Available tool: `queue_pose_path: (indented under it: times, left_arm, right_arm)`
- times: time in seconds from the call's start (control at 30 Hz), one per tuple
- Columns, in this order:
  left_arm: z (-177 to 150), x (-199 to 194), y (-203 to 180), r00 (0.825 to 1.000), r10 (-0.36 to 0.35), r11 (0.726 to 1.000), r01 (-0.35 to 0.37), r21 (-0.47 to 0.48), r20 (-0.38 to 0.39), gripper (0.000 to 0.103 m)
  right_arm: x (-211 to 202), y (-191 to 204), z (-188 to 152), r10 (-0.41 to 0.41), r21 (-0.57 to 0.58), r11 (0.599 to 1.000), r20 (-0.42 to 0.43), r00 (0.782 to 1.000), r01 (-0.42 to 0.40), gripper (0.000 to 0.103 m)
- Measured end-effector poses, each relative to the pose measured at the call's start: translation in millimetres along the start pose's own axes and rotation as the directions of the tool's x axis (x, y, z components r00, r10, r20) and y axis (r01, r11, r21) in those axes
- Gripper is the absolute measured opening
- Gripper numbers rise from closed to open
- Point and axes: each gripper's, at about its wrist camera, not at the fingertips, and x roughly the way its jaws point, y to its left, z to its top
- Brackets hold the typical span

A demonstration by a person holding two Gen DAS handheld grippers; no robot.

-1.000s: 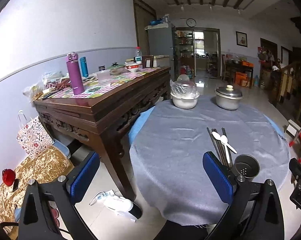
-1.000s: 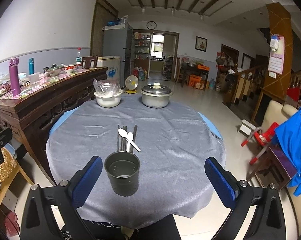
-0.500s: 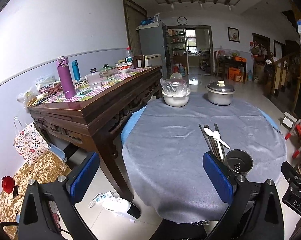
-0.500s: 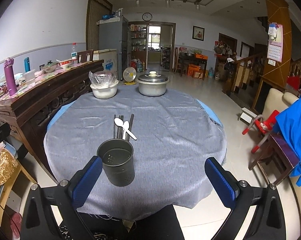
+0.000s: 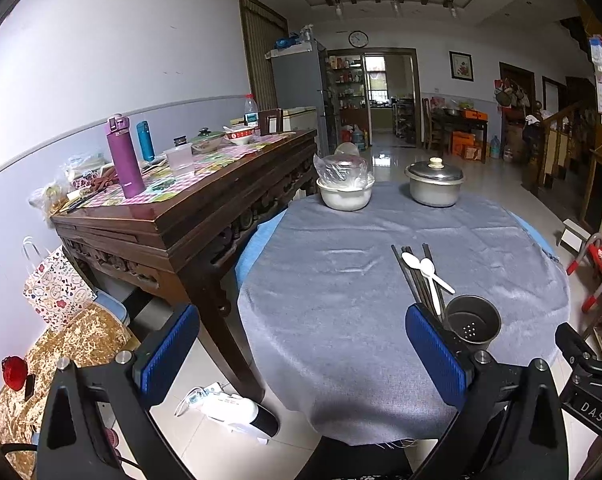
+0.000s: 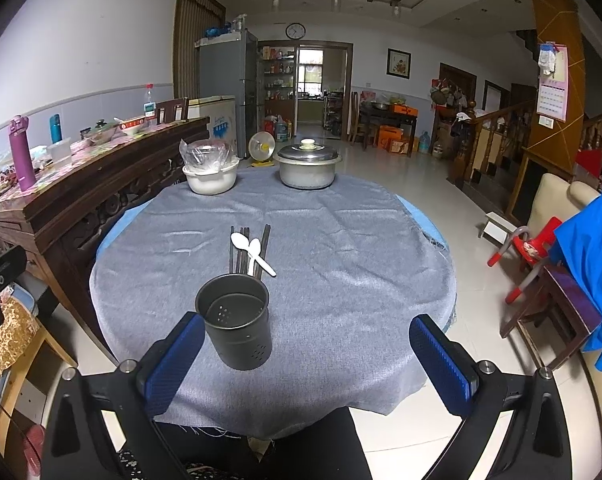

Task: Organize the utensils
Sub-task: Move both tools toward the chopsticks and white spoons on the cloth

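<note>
Both claws, left (image 5: 301,354) and right (image 6: 307,356), nearer the holder (image 6: 235,320) than before.

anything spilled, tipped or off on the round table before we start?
Nothing spilled or tipped. The utensil holder stands upright and empty; the chopsticks lie bundled just behind it with two white spoons resting across them. Only oddity: the grey cloth sits slightly off, leaving the blue table edge exposed.
</note>
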Motion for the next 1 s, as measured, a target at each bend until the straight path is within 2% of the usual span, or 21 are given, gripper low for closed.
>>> queue_pose_path:
  times: [0.13, 0.3, 0.4, 0.5, 0.6, 0.63, 0.7, 0.9, 0.97, 1.0]
  left_arm:
    - [3.1, 9.0, -3.5, 0.999, -0.028, 1.000, 0.028, 0.005, -0.023, 0.102]
    - [16.7, 35.0, -7.6, 0.991, -0.110, 0.994, 0.109, -0.022, -0.070, 0.102]
    - [25.4, 57.2, -10.8, 0.981, -0.167, 0.986, 0.165, -0.030, -0.094, 0.102]
    - [34.5, 87.4, -15.1, 0.969, -0.213, 0.977, 0.210, -0.033, -0.128, 0.102]
    - [43.0, 127.9, -17.3, 0.941, -0.276, 0.961, 0.266, -0.078, -0.196, 0.102]
    - [45.6, 146.0, -17.5, 0.928, -0.295, 0.955, 0.278, -0.106, -0.226, 0.102]
    - [46.4, 168.1, -18.7, 0.917, -0.306, 0.950, 0.279, -0.138, -0.255, 0.102]
    - [44.0, 226.3, -25.2, 0.897, -0.309, 0.948, 0.267, -0.170, -0.315, 0.102]
    - [47.7, 244.2, -28.2, 0.890, -0.327, 0.942, 0.281, -0.183, -0.317, 0.097]
    - [50.1, 253.6, -30.5, 0.885, -0.340, 0.937, 0.293, -0.188, -0.319, 0.089]
  right_arm:
    - [4.9, -0.3, -1.1, 0.009, -0.007, 1.000, -0.012, 1.000, -0.009, 0.103]
    - [18.7, -14.5, 7.3, 0.104, 0.020, 0.994, -0.034, 0.994, -0.104, 0.103]
    - [31.1, -29.7, 20.7, 0.152, 0.038, 0.988, -0.029, 0.988, -0.151, 0.103]
    - [57.7, -47.1, 38.6, 0.202, 0.074, 0.977, -0.058, 0.978, -0.198, 0.103]
    - [89.4, -58.0, 53.8, 0.242, 0.102, 0.967, -0.095, 0.966, -0.232, 0.103]
    - [104.3, -61.7, 58.7, 0.261, 0.118, 0.962, -0.112, 0.959, -0.248, 0.103]
    - [132.5, -64.1, 66.6, 0.323, 0.134, 0.943, -0.141, 0.936, -0.305, 0.100]
    - [229.3, -49.3, 86.9, 0.424, 0.132, 0.906, -0.279, 0.862, -0.403, 0.073]
    - [264.8, -40.1, 93.1, 0.449, 0.142, 0.893, -0.312, 0.837, -0.426, 0.066]
    - [278.3, -35.9, 94.7, 0.458, 0.146, 0.889, -0.322, 0.829, -0.434, 0.064]
